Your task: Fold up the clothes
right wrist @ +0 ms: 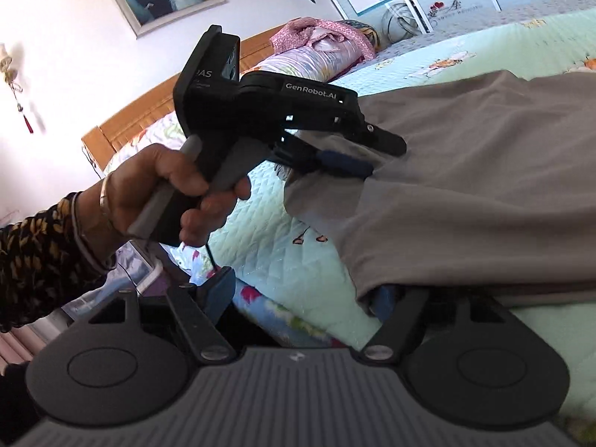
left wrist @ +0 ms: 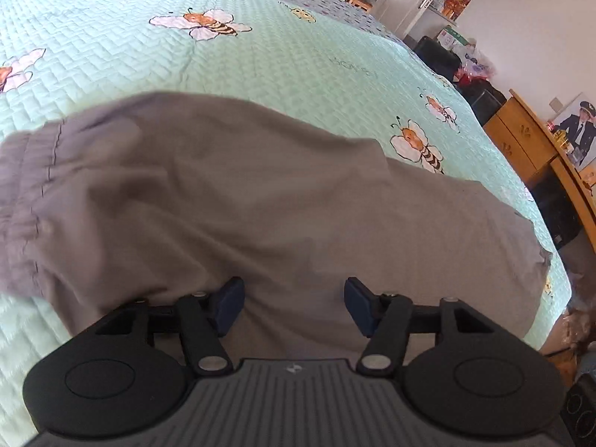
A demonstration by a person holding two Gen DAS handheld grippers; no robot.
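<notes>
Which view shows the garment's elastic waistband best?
Left wrist view: the gathered, stitched waistband of the grey garment shows at the left edge. The right wrist view shows only plain grey cloth, no waistband.

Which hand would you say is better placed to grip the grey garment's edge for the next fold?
Probably left: the left gripper has an edge of the grey garment between its open fingers; the right gripper mostly straddles quilt.

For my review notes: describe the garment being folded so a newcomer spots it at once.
Start at the bed with the mint-green quilt printed with bees. The garment is spread on its near side: plain grey-brown cloth with a gathered, stitched band at one end, the only unpatterned fabric there.
</notes>
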